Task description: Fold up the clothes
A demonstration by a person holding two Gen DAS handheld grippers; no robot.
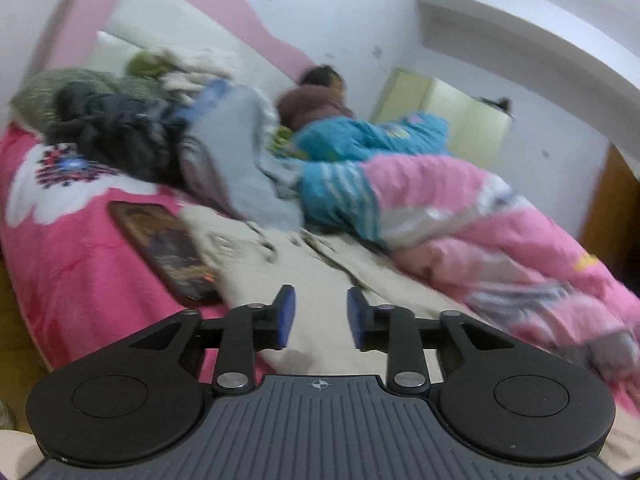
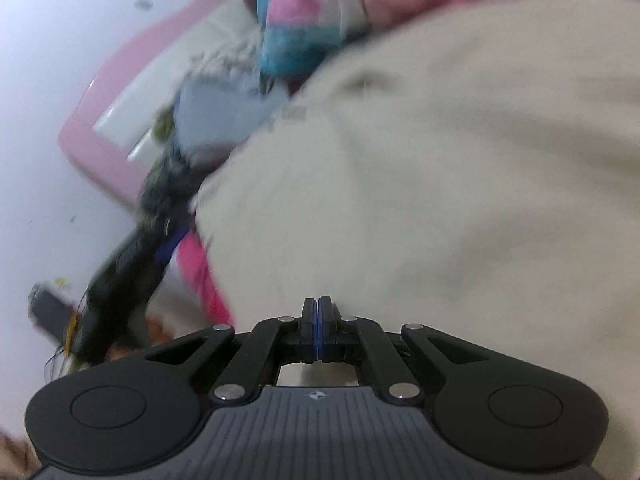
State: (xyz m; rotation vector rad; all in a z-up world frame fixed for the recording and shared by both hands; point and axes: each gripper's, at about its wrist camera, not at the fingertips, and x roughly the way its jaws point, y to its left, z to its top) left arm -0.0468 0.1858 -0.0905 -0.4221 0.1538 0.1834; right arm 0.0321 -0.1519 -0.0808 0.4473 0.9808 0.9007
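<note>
Our left gripper (image 1: 321, 317) is spread over the cream garment (image 1: 320, 264), pinching nothing. Our right gripper (image 2: 319, 330) is pressed together above that cloth.

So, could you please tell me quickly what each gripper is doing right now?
Left gripper: open, nothing between the pads, over the beige garment.
Right gripper: shut; whether it pinches the beige garment cannot be told.

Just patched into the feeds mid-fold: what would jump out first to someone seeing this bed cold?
The cream garment spread on the bed straight ahead of the left gripper, whose blue pads stand apart with nothing between them. Behind it, a bright pink quilt is heaped on the right and dark clothes are piled on the left. A phone lies on the pink cover beside the garment.
</note>
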